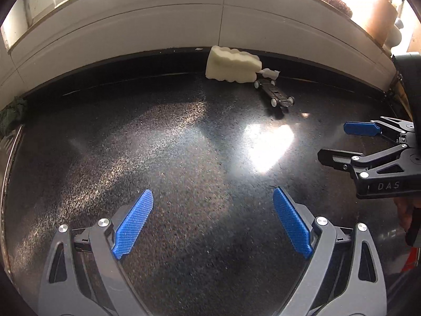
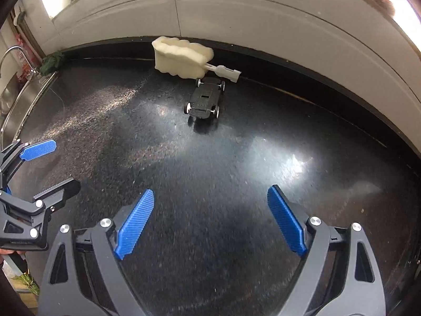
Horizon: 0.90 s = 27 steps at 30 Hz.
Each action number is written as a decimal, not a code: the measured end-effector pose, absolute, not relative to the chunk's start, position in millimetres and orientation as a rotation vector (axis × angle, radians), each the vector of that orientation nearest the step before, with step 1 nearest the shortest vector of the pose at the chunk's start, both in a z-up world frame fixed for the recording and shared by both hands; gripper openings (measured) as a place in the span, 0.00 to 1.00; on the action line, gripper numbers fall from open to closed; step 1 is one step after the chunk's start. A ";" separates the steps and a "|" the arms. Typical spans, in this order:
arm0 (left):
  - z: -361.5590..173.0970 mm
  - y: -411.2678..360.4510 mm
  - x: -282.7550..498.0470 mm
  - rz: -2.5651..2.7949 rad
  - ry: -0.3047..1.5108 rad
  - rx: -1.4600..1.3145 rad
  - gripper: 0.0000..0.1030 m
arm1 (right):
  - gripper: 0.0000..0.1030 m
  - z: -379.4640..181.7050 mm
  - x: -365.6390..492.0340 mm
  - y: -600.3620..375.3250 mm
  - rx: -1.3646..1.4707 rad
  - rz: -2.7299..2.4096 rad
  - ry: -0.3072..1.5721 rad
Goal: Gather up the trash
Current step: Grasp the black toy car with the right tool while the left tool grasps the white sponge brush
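My left gripper (image 1: 213,221) has its jaws spread wide with nothing between the blue pads (image 1: 133,225), only bare dark speckled tabletop (image 1: 184,158) beneath them. My right gripper (image 2: 210,221) is the same: jaws wide apart, nothing in them, tilted down over the glossy stone. Each gripper shows at the edge of the other's view, the two side by side and apart from each other.

Farther out, near the back edge of the tabletop, a small black toy car chassis (image 2: 205,98) with white wheels lies by itself. Just behind it sits a cream foam sponge brush (image 2: 183,58), its bulky head against the pale wall panel (image 2: 236,21) and its short white plastic handle (image 2: 225,71) pointing right, close to the car's rear wheels; I cannot tell whether they touch. Both things are well beyond my jaws, roughly straight ahead of the right gripper and ahead and to the right of the left one.

At the left end of the tabletop a crumpled dark green cloth (image 2: 52,63) is tucked into the corner, and beyond it I see a steel sink (image 2: 13,97) with a curved tap (image 2: 10,52).
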<state>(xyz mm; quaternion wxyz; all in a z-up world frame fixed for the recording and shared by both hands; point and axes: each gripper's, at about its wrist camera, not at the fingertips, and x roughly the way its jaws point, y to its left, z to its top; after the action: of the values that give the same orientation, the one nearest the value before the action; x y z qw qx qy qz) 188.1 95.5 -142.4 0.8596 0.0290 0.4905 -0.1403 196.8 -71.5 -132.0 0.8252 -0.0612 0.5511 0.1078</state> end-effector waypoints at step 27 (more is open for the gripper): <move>-163.3 9.9 346.0 -0.639 0.923 0.272 0.59 | 0.34 -153.2 270.7 -136.3 -0.094 0.259 1.192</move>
<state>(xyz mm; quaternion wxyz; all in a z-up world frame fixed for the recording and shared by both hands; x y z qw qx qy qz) 346.0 9.9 -163.3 0.8379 0.1288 0.4362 -0.3019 270.7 -136.3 -153.2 0.8188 -0.0439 0.5593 0.1215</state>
